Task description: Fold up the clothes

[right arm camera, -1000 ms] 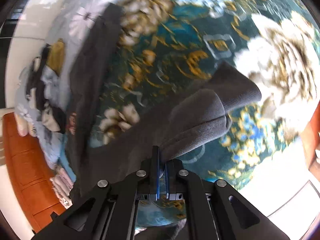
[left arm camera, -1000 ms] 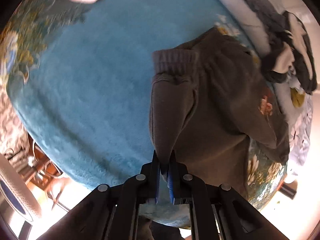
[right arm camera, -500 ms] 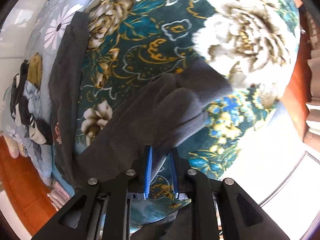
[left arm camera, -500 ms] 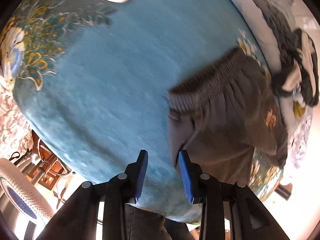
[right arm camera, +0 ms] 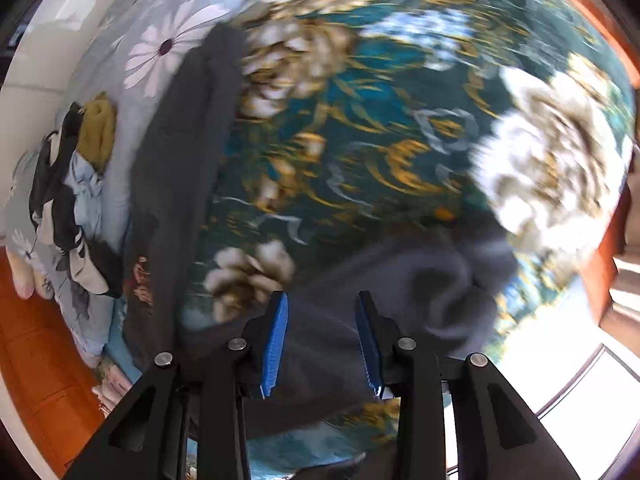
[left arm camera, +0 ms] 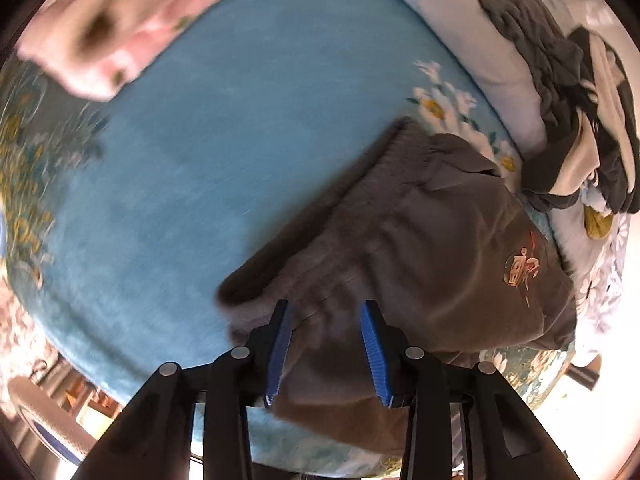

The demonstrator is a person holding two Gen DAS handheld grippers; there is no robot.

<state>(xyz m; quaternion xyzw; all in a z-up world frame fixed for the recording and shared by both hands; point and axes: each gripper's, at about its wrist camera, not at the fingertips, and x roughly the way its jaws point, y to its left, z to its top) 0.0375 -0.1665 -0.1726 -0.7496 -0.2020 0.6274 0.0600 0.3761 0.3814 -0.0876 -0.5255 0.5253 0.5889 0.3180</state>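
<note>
The left gripper (left arm camera: 326, 346) hangs over the trousers (left arm camera: 420, 264) with its jaws opening; grey cloth shows in the gap below them, but the blue pads (left arm camera: 280, 344) press on nothing. The right gripper (right arm camera: 322, 340) is likewise opening above the dark leg end (right arm camera: 436, 292), which lies loose and bunched just ahead and to its right. Neither has hold of anything.

The trousers lie spread on the bed, the ribbed waistband (left arm camera: 320, 216) ahead and left of the left gripper, the small embroidered mark (left arm camera: 520, 266) off to its right. The step in hand looks like a release after laying the garment down. To do it well, both grippers should let go fully before lifting, so no cloth is dragged up, and the rumpled leg end probably wants smoothing flat before the next fold. A fresh grip is best taken at an edge, through both layers, with the two grippers level so the crease runs straight.

The bed carries a plush blue blanket (left arm camera: 208, 160) left of the left gripper and a dark teal floral cover (right arm camera: 380, 140) ahead of the right one. Soft pile may cling to the fabric. A pile of clothes (left arm camera: 576, 128) waits far right, a pink garment (left arm camera: 120, 20) far ahead to the left. Both views are blurred.
</note>
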